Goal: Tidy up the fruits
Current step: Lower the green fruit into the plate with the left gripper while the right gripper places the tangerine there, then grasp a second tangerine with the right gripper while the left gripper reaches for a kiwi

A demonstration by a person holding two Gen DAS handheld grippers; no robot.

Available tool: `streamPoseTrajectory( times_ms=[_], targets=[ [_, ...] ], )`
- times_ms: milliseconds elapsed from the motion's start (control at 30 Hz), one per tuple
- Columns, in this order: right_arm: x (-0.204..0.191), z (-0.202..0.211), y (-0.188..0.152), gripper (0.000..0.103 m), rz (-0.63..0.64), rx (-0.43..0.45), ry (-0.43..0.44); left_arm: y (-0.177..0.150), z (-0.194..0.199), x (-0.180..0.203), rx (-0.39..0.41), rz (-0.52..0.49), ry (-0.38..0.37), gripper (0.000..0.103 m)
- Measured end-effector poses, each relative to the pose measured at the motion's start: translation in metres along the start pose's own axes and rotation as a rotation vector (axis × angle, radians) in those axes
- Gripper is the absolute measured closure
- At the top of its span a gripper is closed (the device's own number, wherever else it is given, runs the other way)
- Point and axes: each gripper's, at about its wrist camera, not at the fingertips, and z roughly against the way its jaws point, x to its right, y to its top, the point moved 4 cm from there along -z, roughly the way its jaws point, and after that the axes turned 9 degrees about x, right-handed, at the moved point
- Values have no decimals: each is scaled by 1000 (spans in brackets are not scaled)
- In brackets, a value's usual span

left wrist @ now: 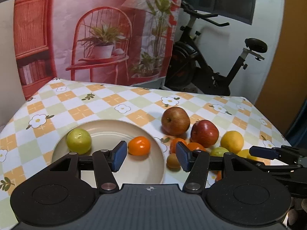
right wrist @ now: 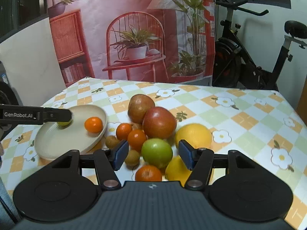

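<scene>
A cream plate [left wrist: 107, 172] [right wrist: 55, 143] holds a green fruit [left wrist: 78, 140] and a small orange [left wrist: 139, 145] [right wrist: 93, 124]. My left gripper [left wrist: 151, 156] is open and empty above the plate's right rim. A pile of fruit lies right of the plate: two red apples [left wrist: 175, 120] [left wrist: 204, 133], a yellow orange [left wrist: 232, 141] [right wrist: 192, 136], small oranges [right wrist: 136, 138] and kiwis [right wrist: 132, 157]. My right gripper [right wrist: 153, 156] is open, its jaws either side of a green apple [right wrist: 157, 152] without touching it.
The table wears a checked flower tablecloth [right wrist: 239, 118]. A printed backdrop [right wrist: 130, 30] hangs behind it. An exercise bike [right wrist: 249, 57] stands at the back right. The right gripper's finger [left wrist: 264, 152] shows at the right in the left wrist view.
</scene>
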Motion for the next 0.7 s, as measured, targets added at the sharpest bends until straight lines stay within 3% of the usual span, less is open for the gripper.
streamPoseTrajectory(
  times_ms=[367,700],
  targets=[
    [-26,-3,-16,46,81,-12,56,-11,4,7,1,-29,-5,44],
    [-17,-15,-33,48,62,-68,29,-20,2,7,-17,-31,-10,44]
  ],
)
